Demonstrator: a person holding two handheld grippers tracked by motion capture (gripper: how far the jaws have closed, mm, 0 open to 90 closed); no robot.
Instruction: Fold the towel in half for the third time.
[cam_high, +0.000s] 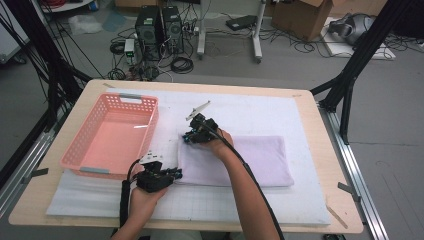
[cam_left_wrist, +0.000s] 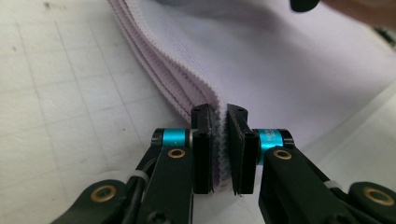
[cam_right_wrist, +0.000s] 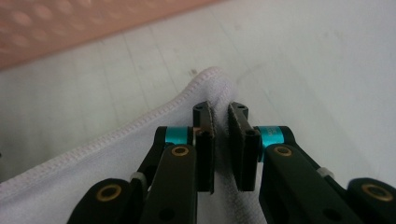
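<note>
A folded lavender towel (cam_high: 250, 157) lies on the white gridded mat (cam_high: 250, 110). My left gripper (cam_high: 175, 173) is at the towel's near left corner. In the left gripper view its pads (cam_left_wrist: 222, 140) are shut on the stacked folded edges of the towel (cam_left_wrist: 261, 70). My right gripper (cam_high: 187, 137) is at the towel's far left corner. In the right gripper view it (cam_right_wrist: 220, 135) is shut on the hemmed corner of the towel (cam_right_wrist: 116, 154), which bunches up between the jaws.
An empty pink plastic basket (cam_high: 152, 130) stands on the mat left of the towel, close to both grippers, and its wall (cam_right_wrist: 70, 28) is blurred beyond the right gripper. The mat lies on a wooden table (cam_high: 320, 150). Cables and computers sit on the floor beyond.
</note>
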